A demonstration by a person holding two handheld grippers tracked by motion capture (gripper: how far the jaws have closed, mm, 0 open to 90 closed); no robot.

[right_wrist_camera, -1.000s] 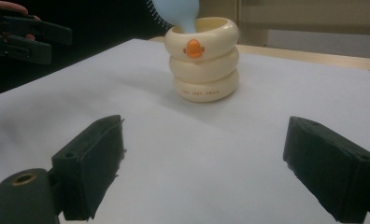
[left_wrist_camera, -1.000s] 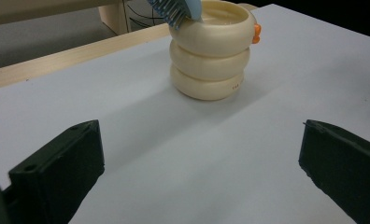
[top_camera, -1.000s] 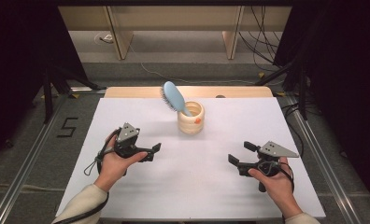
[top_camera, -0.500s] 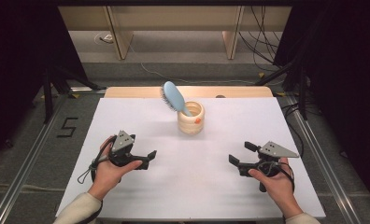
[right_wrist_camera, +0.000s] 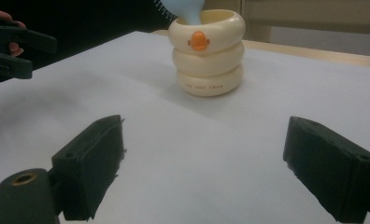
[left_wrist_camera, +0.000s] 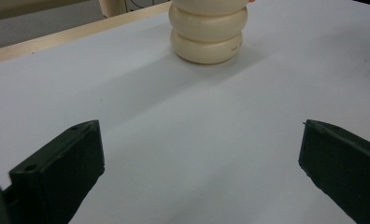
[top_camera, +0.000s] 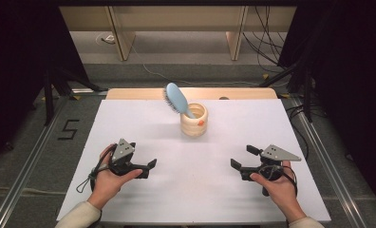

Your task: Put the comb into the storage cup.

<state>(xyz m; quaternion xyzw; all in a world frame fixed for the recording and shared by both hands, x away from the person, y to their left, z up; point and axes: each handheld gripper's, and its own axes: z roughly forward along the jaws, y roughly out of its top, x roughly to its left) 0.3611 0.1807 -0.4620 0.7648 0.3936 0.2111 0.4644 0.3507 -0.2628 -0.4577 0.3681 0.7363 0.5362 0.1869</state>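
Both grippers sit low over the near part of the white table [top_camera: 143,128], one in each hand. Left gripper [top_camera: 149,169]: jaws spread wide, nothing between them, pointing toward the table centre. Right gripper [top_camera: 243,159]: jaws also spread, empty, well apart from the left one. Further back, near the table's middle, the cream ribbed cup [top_camera: 194,119] stands upright, orange duck-bill mark on its side. Blue hairbrush [top_camera: 176,98] stands in the cup, handle down, head leaning left-rearward.
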